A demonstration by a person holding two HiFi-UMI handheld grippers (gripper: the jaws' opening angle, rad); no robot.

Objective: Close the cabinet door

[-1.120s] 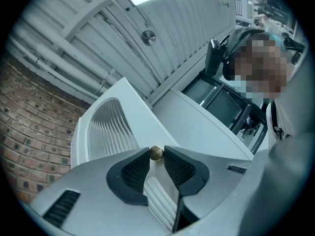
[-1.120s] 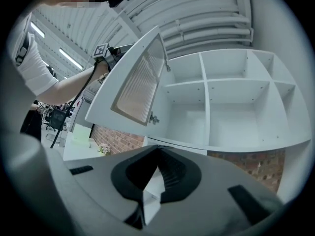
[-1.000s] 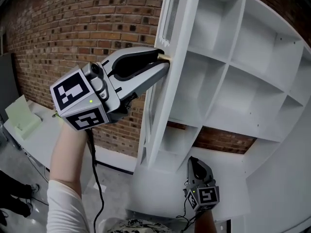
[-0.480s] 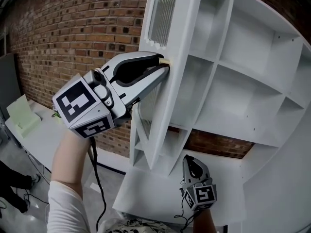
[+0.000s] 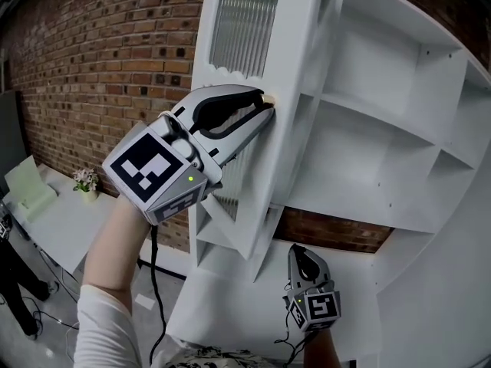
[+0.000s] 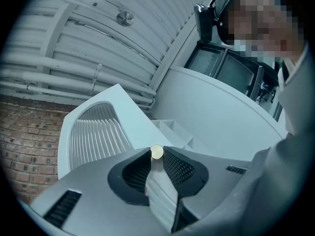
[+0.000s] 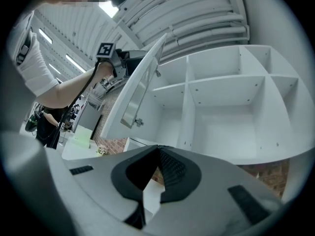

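Mid-close: the left gripper, jaws having just closed further on the brass knob, holds the cabinet door half open at the left side of the cabinet. The right gripper hangs below, closed and empty. Next, it seems: swing the door home.

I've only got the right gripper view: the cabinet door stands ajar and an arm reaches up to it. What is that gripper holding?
Observer: The left gripper has the small brass-coloured knob of the door between its jaws, which have just closed further on it.
Operator: What's on the front of it?
Observer: A ribbed panel above the knob.
Operator: And where does mine sit?
Observer: The right gripper is low, below the shelves of the cabinet, apart from the door.
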